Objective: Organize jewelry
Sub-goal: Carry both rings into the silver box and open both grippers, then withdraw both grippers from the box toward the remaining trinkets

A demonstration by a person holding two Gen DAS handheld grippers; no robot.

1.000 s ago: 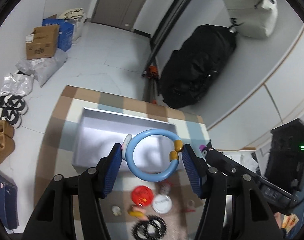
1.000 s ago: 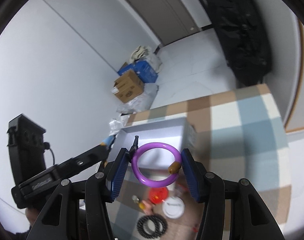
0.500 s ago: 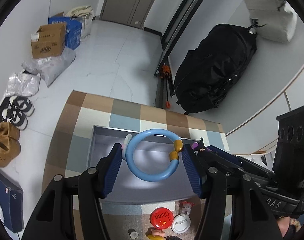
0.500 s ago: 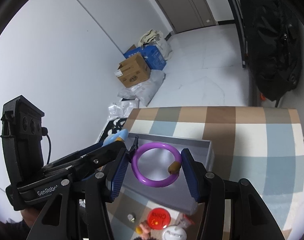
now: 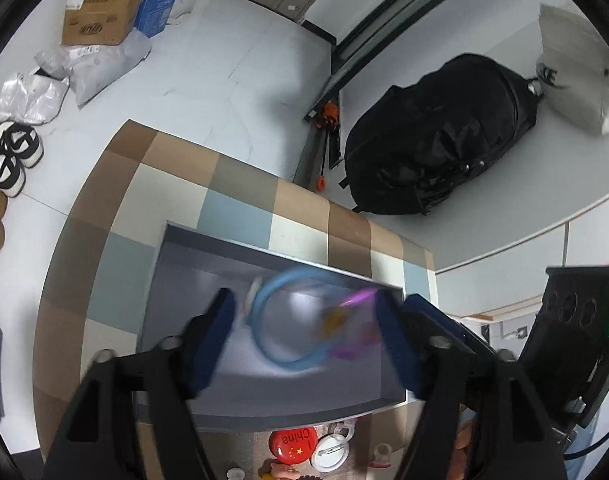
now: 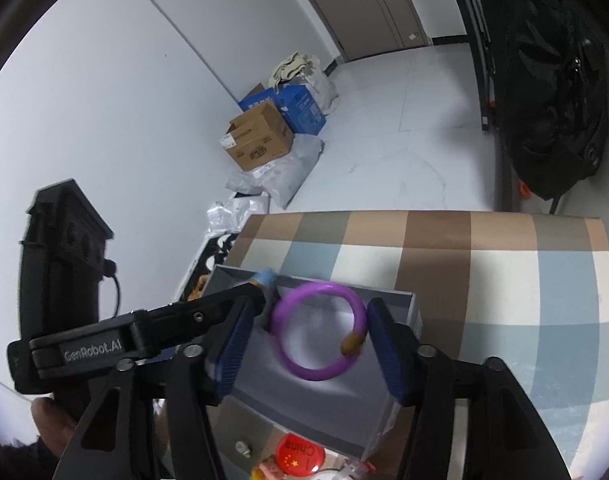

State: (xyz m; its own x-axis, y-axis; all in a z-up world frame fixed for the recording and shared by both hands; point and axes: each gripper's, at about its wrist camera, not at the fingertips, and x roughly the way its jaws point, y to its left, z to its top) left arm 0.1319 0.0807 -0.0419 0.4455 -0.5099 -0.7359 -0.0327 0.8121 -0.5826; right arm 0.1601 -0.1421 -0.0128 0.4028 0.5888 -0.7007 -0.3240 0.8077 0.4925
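A grey open box (image 5: pixel 208 264) sits on the checked tablecloth; it also shows in the right wrist view (image 6: pixel 404 304). My left gripper (image 5: pixel 306 330) hangs over the box with its jaws spread wide; the blue bangle (image 5: pixel 280 356) is blurred between them, not touching either pad. My right gripper (image 6: pixel 316 340) is over the same box; the purple bangle (image 6: pixel 304 372) sits between its pads, the right pad (image 6: pixel 384 352) close against it, a gap on the left. The purple bangle shows blurred in the left wrist view (image 5: pixel 356 296).
Below the box lie a red badge (image 5: pixel 290 442), a white badge (image 5: pixel 330 454) and small trinkets. The checked cloth (image 6: pixel 504 280) runs to the table edges. On the floor are cardboard boxes (image 5: pixel 100 16), shoes (image 5: pixel 12 156) and a black bag (image 5: pixel 436 140).
Both grippers have moved forward over the grey box. The left jaws have spread apart and the blue bangle has come loose, now blurred. The right jaws have widened slightly around the purple bangle.
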